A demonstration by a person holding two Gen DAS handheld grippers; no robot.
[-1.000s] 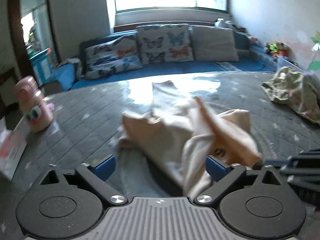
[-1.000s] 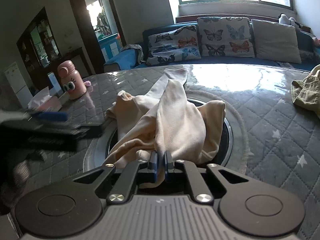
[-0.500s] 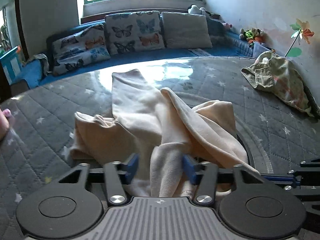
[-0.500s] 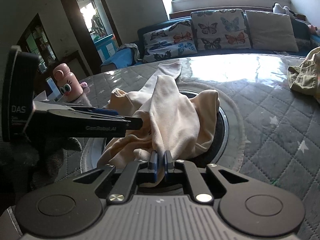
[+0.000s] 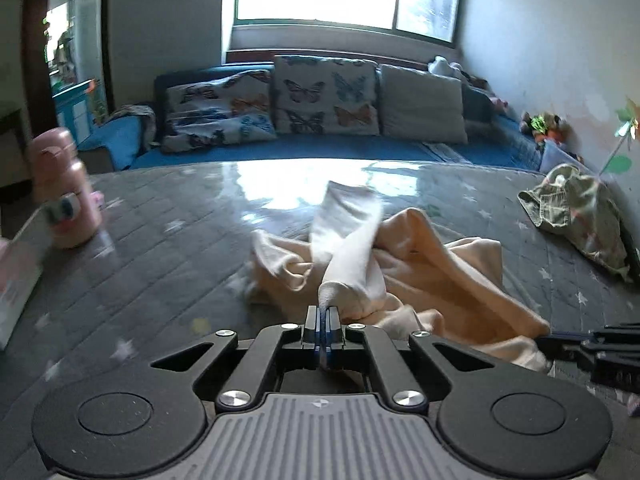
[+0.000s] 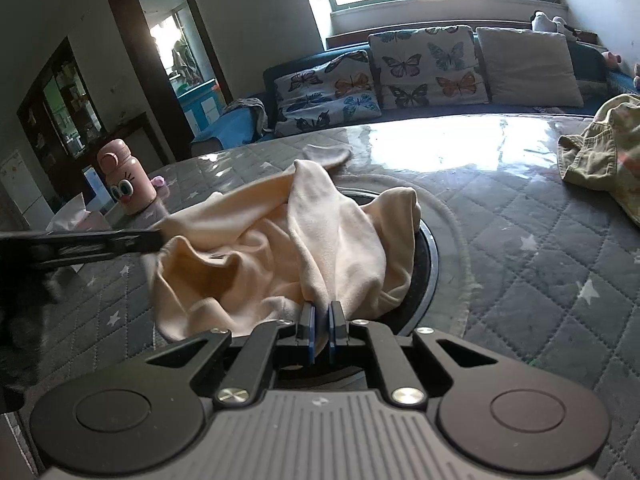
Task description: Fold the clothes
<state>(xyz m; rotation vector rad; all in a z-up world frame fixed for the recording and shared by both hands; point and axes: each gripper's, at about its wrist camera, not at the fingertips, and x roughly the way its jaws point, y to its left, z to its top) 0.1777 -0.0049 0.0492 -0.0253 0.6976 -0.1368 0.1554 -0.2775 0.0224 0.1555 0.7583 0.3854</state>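
Note:
A cream garment (image 5: 416,276) lies crumpled on the grey quilted table (image 5: 168,240). My left gripper (image 5: 322,322) is shut on a pale fold of it and lifts that fold. My right gripper (image 6: 320,322) is shut on another edge of the same garment (image 6: 280,248), which bunches up in front of it. The left gripper also shows in the right wrist view (image 6: 156,238) at the left, pinching the cloth's left edge. The right gripper's dark fingers (image 5: 592,340) show at the right edge of the left wrist view.
An olive patterned garment (image 5: 576,212) lies at the table's right side, also in the right wrist view (image 6: 600,152). A pink bottle (image 6: 126,182) and a tissue box (image 6: 76,218) stand at the left. A round turntable rim (image 6: 428,256) lies under the cloth. A sofa with butterfly cushions (image 5: 320,100) runs behind.
My left gripper closed from wide open onto a fold of the cream garment and pulled it up and left. The right gripper stayed shut on its edge.

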